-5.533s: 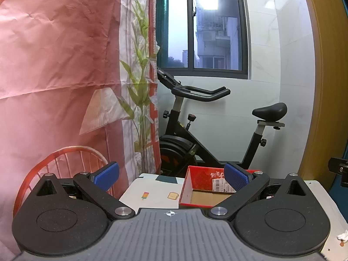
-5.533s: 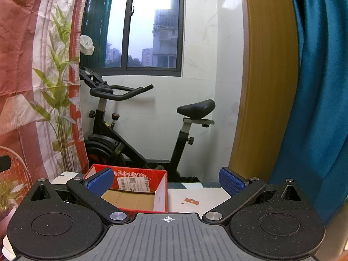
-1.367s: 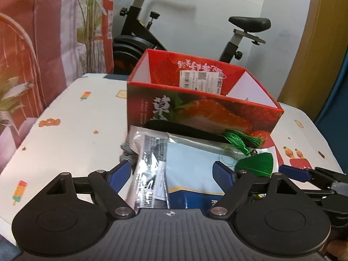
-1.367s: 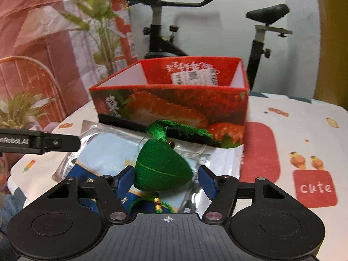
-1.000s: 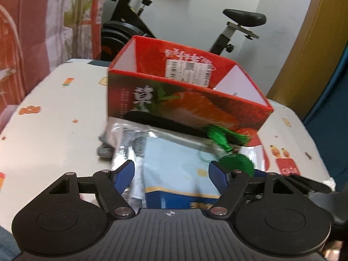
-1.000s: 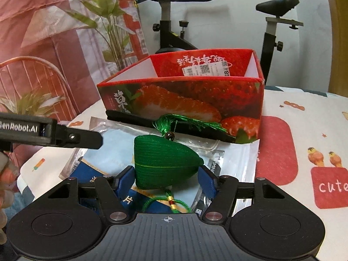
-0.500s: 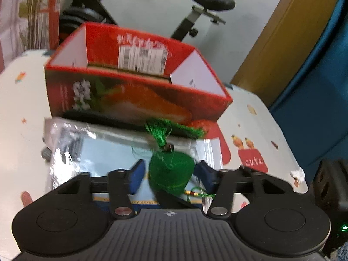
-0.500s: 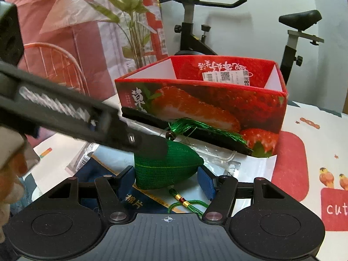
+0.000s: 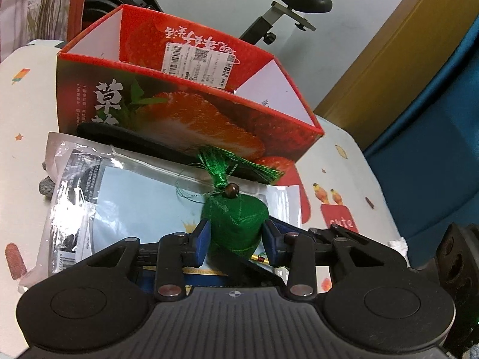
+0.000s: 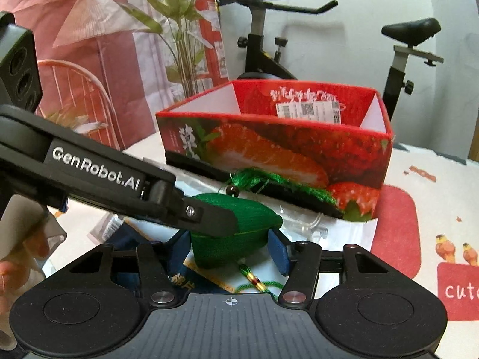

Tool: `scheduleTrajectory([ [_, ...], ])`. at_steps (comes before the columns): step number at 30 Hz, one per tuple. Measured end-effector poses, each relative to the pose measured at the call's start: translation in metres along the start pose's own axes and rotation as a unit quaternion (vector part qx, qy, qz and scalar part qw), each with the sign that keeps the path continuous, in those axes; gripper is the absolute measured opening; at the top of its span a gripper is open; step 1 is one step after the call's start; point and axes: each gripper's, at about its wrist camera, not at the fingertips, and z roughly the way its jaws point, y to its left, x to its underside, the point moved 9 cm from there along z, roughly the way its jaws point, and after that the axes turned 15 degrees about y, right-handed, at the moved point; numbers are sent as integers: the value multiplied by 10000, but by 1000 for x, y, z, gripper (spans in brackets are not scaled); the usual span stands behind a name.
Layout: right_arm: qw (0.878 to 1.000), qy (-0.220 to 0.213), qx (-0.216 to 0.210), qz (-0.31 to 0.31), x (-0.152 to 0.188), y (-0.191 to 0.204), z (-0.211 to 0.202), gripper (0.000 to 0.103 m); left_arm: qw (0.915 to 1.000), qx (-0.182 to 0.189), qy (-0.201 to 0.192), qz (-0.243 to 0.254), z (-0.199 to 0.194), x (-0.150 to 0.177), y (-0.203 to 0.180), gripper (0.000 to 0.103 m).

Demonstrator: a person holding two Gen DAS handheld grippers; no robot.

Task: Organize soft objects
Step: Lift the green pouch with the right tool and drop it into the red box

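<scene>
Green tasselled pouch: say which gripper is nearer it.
Left. The left gripper clamps the green pouch on both sides; the right gripper straddles it, jaws closing, one pad apart.

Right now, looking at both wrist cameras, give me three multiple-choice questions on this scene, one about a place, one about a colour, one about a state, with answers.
1. Where does the green pouch lie?
A. inside the red box
B. on the plastic packet in front of the box
C. on the floor

2. What colour is the pouch's tassel?
A. green
B. yellow
C. white

3. How is the red box?
A. lidded
B. crushed flat
C. open-topped

Answers: 1 B, it rests on the plastic packet before the box. 2 A, green threads fan out beyond the bead. 3 C, its inner walls show.
</scene>
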Motion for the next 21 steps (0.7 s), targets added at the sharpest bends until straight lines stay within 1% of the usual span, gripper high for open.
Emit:
scheduleTrajectory([
  [2, 10000, -57, 19, -36, -4, 2, -4, 52, 10000, 73, -19, 10, -4, 0, -2, 39],
  [5, 9997, -136, 109, -162, -11, 7, -9, 52, 9999, 85, -91, -6, -9, -1, -3, 39],
  [10, 9985, -359, 220, -363, -30, 14, -26, 52, 9993, 132, -351, 40, -27, -8, -7, 39],
  [13, 9973, -501, 199, -490, -49, 17, -39, 52, 9985, 176, -513, 76, -41, -16, -11, 39],
  [15, 9964, -599, 169, -579, -63, 18, -49, 52, 9973, 341, -653, -42, -54, -26, -12, 39],
  [17, 9951, -664, 119, -729, -81, 20, -59, 52, 9958, 422, -810, -63, -66, -36, -15, 39],
  [21, 9908, -631, 119, -1191, -118, 25, -71, 51, 9924, 276, -1196, 86, -95, -63, -24, 40],
])
